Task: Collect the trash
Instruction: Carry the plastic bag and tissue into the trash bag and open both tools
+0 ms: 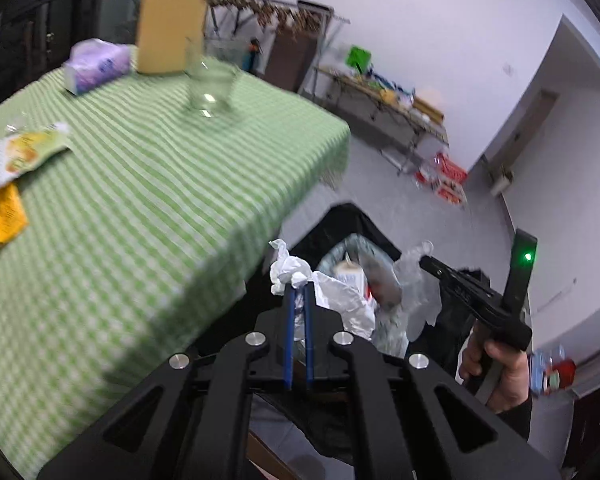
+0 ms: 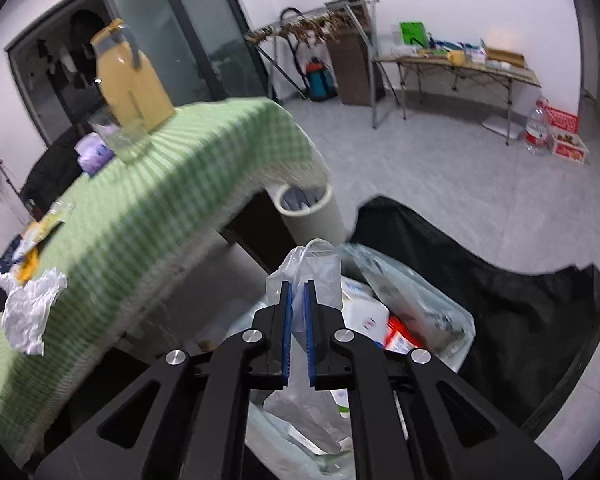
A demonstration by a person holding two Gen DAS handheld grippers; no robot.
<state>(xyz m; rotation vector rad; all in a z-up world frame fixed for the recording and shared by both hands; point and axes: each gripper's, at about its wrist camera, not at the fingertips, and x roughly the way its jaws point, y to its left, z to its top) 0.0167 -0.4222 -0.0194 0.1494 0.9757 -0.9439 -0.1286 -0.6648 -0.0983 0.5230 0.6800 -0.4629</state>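
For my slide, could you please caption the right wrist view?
Right gripper shut on a clear plastic bag above the trash bag.

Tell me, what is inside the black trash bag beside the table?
Inside the black trash bag lie clear plastic bags, a white carton and red packaging. Anything deeper is covered by these.

I see the table (image 1: 160, 184) on my left and the trash bag (image 2: 500, 300) on the floor to its right. On the table, the jug (image 1: 172, 20) stands at the back, the glass (image 1: 210, 88) in front of it, the wrappers (image 1: 16, 164) near me.
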